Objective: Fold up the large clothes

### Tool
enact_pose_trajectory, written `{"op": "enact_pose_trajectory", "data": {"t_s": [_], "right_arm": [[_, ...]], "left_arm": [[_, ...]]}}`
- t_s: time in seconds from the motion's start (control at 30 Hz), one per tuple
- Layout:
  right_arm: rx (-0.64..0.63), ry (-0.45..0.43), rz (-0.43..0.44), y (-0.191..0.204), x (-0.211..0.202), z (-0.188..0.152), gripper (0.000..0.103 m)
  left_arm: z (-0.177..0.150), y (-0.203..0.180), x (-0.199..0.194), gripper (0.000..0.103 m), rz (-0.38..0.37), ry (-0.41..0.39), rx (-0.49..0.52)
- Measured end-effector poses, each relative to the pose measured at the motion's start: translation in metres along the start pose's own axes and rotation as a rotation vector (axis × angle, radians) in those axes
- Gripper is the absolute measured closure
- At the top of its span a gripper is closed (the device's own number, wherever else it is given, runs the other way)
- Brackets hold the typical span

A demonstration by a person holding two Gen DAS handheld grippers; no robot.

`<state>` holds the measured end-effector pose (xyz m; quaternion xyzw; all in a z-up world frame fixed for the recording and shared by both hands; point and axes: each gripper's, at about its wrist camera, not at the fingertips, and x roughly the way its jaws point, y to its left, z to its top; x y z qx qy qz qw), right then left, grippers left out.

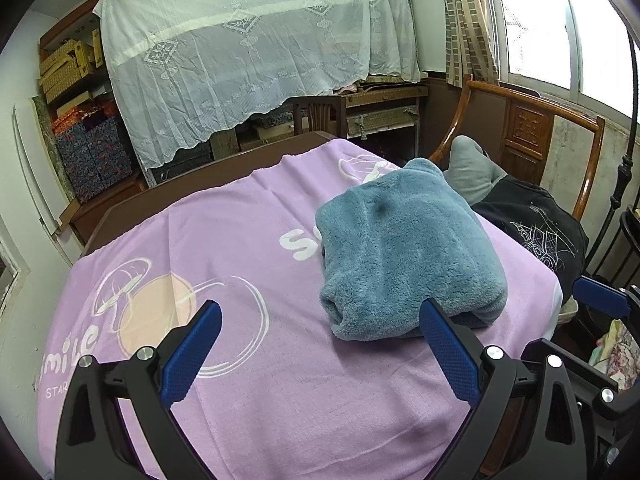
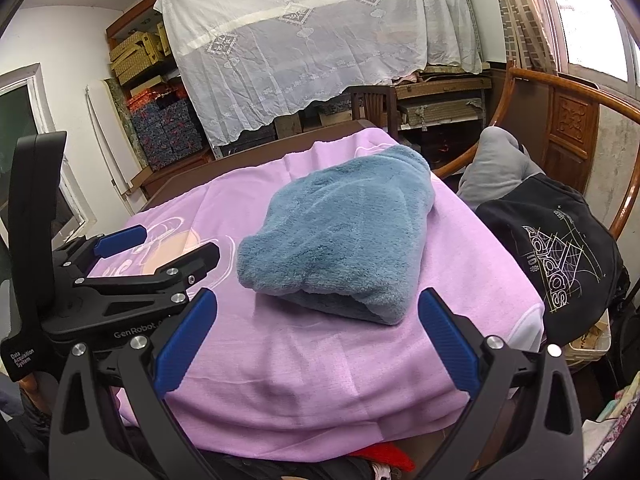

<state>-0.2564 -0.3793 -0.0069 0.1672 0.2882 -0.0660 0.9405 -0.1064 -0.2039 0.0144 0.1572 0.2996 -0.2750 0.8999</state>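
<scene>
Nearest: left gripper (image 1: 320, 344), blue-padded fingers (image 1: 192, 354) spread wide, released, nothing between them, hovering over the near part of the lilac blanket (image 1: 248, 216). Right gripper (image 2: 318, 336), likewise spread and empty, poised above the blanket's near edge, the left gripper visible at its left side in the right wrist view. Middle: folded blue fleece garment (image 1: 404, 252), thick and plush, lying on the blanket toward the right side of the table, just ahead of both grippers, untouched by either; rolled end facing the cameras. Blanket printed with white mushroom outlines and lettering, draped over a dark wooden table (image 1: 192, 172). Right of the table: black sweatshirt (image 2: 560, 256) with printed logo heaped on a wooden chair (image 2: 576, 128), grey garment (image 2: 496, 164) behind it. Farthest: white lace cloth (image 1: 256, 52) hung over shelving, stacked boxes (image 1: 68, 64) at left, patterned curtain (image 1: 464, 20) beside a bright window.
</scene>
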Motion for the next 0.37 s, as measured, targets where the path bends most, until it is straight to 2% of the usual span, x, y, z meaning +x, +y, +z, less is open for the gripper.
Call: {"op": "enact_pose_trajectory", "data": {"t_s": [0.37], "right_arm": [[0.007, -0.002, -0.003, 0.0014, -0.0014, 0.0004, 0.005]], "left_arm": [[0.0016, 0.0036, 0.0039, 0.004, -0.04, 0.035, -0.021]]}}
